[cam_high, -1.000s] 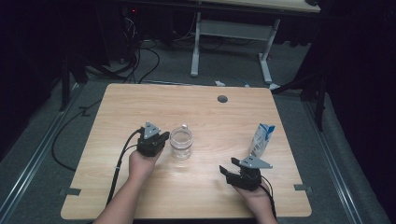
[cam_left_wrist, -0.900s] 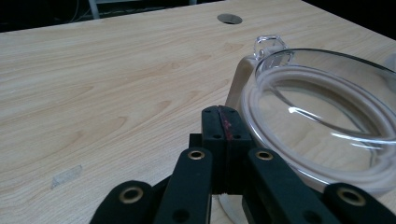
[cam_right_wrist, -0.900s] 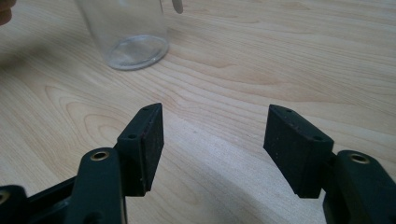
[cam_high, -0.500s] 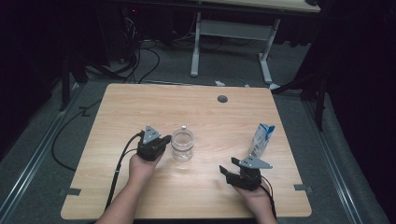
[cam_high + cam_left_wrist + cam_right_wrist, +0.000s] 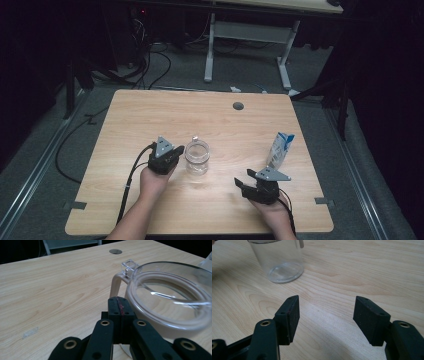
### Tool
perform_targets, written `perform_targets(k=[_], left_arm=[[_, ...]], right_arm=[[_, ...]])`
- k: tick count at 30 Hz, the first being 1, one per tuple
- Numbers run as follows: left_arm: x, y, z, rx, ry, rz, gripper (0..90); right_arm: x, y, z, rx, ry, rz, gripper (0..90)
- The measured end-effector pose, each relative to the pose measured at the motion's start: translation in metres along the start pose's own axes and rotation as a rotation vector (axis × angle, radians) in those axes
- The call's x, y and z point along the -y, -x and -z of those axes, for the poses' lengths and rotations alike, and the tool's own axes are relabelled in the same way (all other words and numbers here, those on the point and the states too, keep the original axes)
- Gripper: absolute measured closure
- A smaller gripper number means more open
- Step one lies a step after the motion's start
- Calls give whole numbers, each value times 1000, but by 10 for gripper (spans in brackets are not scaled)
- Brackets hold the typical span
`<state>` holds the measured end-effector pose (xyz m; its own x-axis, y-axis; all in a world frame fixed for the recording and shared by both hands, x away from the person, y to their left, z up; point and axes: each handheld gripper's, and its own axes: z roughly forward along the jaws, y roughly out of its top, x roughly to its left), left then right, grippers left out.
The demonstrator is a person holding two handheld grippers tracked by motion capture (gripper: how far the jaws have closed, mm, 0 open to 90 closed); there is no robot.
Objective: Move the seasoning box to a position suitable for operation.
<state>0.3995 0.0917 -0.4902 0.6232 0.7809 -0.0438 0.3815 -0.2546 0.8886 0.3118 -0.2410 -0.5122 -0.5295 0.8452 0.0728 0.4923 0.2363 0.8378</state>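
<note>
At the pale wooden counter (image 5: 150, 120), the left hand-held gripper (image 5: 172, 156), jaws pressed together, sits at nine o'clock of a clear round glass jar (image 5: 197, 157), while the right hand-held gripper (image 5: 240, 184) gapes wide and empty.

I see a clear glass jar (image 5: 197, 157) standing upright and open-mouthed, apparently empty, near the centre of the wooden surface (image 5: 200, 115), slightly toward seven o'clock.

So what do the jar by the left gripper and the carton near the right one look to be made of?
Jar: clear glossy plastic or glass; the wood grain shows through, highlights ring the rim, and a moulded tab hints at plastic. Carton: probably coated paperboard, with printed white and blue faces and a folded top.
</note>
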Motion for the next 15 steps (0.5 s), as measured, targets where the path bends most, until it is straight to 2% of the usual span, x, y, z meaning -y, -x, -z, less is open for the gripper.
perform_targets(k=[3, 7, 13, 15], left_arm=[[-1, -2, -7, 16, 5, 4, 900], [1, 0, -5, 32, 0, 3, 900], [5, 12, 3, 43, 7, -16, 900], [6, 16, 5, 46, 10, -11, 900]], right_arm=[[0, 1, 1, 0, 2, 3, 379], [0, 1, 1, 1, 6, -4, 379], [0, 1, 1, 2, 1, -1, 379], [0, 1, 1, 3, 2, 0, 379]])
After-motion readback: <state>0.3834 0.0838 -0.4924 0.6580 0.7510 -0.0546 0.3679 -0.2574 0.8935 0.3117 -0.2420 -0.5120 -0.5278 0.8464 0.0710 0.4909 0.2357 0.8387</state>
